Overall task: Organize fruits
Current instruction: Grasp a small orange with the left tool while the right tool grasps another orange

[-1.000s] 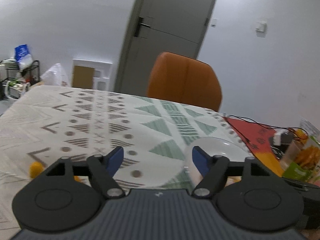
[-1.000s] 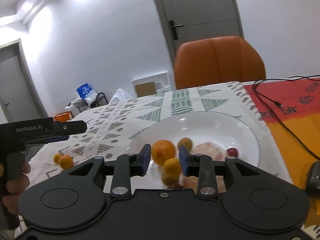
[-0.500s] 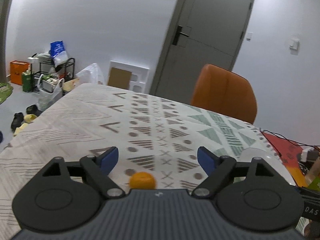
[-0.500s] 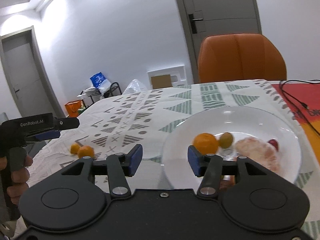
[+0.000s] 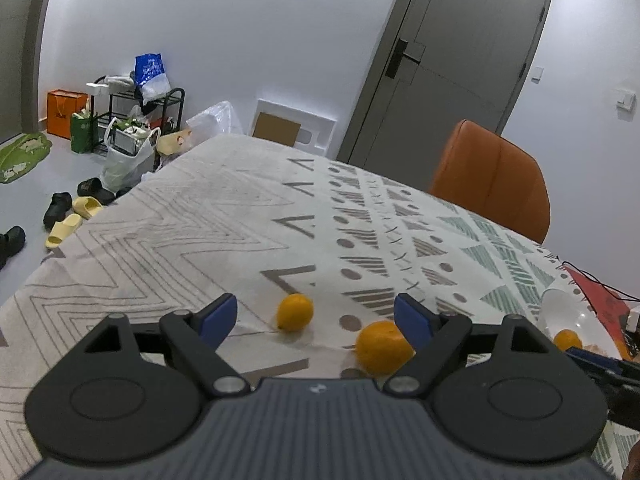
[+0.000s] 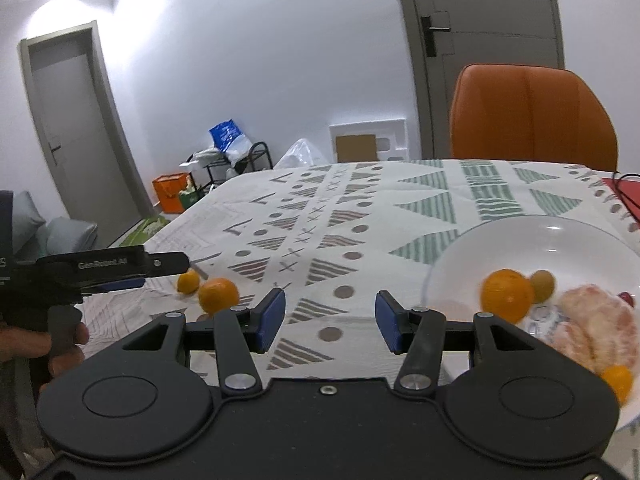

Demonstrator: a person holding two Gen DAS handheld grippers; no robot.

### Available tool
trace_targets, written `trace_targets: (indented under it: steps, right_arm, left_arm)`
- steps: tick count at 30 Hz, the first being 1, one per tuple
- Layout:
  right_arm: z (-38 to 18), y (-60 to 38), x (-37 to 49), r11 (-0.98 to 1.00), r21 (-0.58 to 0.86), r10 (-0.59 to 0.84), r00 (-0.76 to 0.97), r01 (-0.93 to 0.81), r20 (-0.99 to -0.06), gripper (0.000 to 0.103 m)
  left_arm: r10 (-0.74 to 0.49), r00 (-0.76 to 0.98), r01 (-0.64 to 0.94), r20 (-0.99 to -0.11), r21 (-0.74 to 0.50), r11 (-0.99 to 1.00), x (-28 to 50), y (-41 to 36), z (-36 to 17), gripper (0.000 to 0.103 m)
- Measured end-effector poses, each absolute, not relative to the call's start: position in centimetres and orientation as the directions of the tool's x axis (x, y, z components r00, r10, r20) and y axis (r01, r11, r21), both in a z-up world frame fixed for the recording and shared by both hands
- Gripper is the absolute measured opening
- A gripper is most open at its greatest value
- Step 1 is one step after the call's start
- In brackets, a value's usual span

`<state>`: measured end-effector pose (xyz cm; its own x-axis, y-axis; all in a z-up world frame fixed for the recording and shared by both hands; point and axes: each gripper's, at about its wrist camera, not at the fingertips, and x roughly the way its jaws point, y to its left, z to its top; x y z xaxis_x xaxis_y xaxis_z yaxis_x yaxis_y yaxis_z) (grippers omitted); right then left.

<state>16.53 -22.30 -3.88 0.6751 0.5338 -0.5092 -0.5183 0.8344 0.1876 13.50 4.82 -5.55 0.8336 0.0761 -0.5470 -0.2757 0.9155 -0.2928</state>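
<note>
The white bowl (image 6: 532, 236) sits on the patterned tablecloth (image 5: 224, 216) in front of the orange chair (image 6: 532, 116). Inside it lie an orange (image 6: 507, 290), a small greenish fruit (image 6: 543, 285), a peeled pinkish fruit (image 6: 592, 326) and a little orange one (image 6: 618, 378) at the near rim. Well left of the bowl, two loose fruits lie on the cloth: a small kumquat (image 5: 295, 312) and a bigger mandarin (image 5: 380, 346) beside it. The left gripper (image 5: 316, 316) hangs over them, spread wide and empty. The right gripper (image 6: 330, 322), just left of the bowl, is spread too, holding nothing.
</note>
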Motion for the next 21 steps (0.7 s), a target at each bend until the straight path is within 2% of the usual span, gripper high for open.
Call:
trace_targets:
  steps: [3, 11, 14, 15, 16, 21]
  right_arm:
    - [-4.1, -21.1, 16.7, 0.827, 0.187, 0.541, 0.661, -0.530, -0.519, 0.051]
    - [-4.7, -18.2, 17.8, 0.812, 0.185, 0.553, 0.629, -0.553, -0.547, 0.051]
    - [-4.8, -17.0, 18.0, 0.804, 0.181, 0.559, 0.617, -0.566, -0.554, 0.051]
    - [-4.8, -16.6, 18.1, 0.802, 0.181, 0.561, 0.612, -0.570, -0.557, 0.051]
    - [-4.9, -16.2, 18.2, 0.798, 0.181, 0.564, 0.608, -0.575, -0.559, 0.051]
    - [-5.4, -14.2, 18.6, 0.776, 0.183, 0.584, 0.579, -0.603, -0.568, 0.051]
  left_arm:
    - [0.065, 0.830, -0.274, -0.553, -0.304, 0.912, 13.9, 5.3, -6.2, 0.080]
    - [0.052, 0.820, -0.272, -0.570, -0.308, 0.912, 15.2, 6.3, -7.4, 0.060]
    - [0.044, 0.818, -0.260, -0.573, -0.301, 0.918, 15.8, 6.3, -7.7, 0.045]
    - [0.038, 0.815, -0.257, -0.578, -0.302, 0.918, 15.9, 6.4, -7.8, 0.029]
    - [0.036, 0.811, -0.258, -0.583, -0.301, 0.918, 16.1, 6.5, -7.8, 0.021]
    - [0.027, 0.817, -0.253, -0.575, -0.317, 0.914, 15.6, 6.8, -7.3, 0.021]
